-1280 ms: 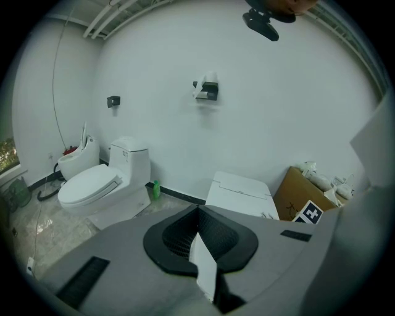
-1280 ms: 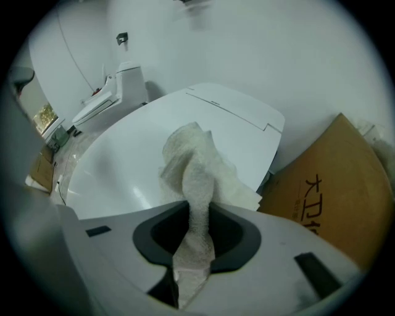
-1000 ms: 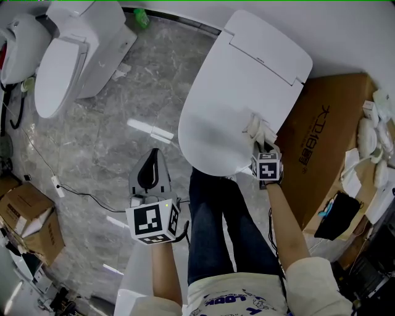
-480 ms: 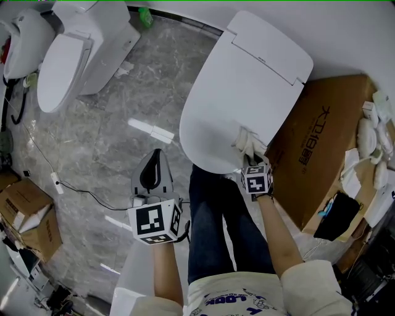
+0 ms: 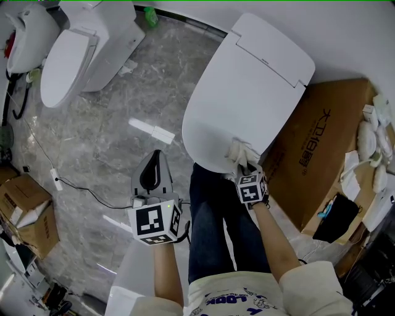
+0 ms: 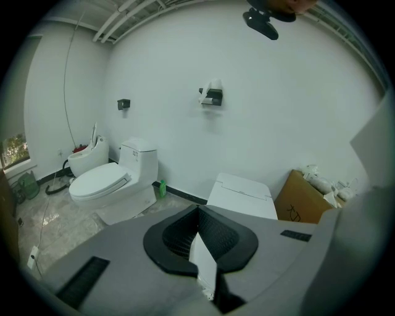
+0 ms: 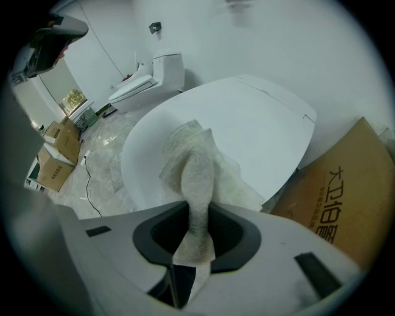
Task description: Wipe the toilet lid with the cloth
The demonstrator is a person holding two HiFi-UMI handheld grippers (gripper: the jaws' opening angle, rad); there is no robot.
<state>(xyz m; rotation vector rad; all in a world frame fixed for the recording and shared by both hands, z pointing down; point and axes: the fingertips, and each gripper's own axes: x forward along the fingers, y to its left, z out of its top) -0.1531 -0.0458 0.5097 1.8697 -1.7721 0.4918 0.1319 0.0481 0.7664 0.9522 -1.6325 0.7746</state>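
Note:
A white toilet lid (image 5: 247, 92) is closed in the middle of the head view; the right gripper view shows the lid (image 7: 259, 133) just ahead. My right gripper (image 5: 242, 165) is shut on a whitish cloth (image 5: 239, 152), which lies on the lid's near right edge. In the right gripper view the cloth (image 7: 194, 166) bunches out of the jaws onto the lid. My left gripper (image 5: 154, 170) hangs over the floor left of the person's legs, jaws closed with nothing in them; its view looks across the room at the lid (image 6: 242, 194).
A second toilet (image 5: 77, 52) stands at the far left, a green bottle (image 5: 150, 16) by the wall. A brown cardboard box (image 5: 318, 148) flanks the lid's right side. Small boxes (image 5: 28, 213) and a cable (image 5: 74, 185) lie on the grey marble floor.
My right gripper has dragged the cloth left and toward me along the lid's near right edge. The left gripper has stayed where it was.

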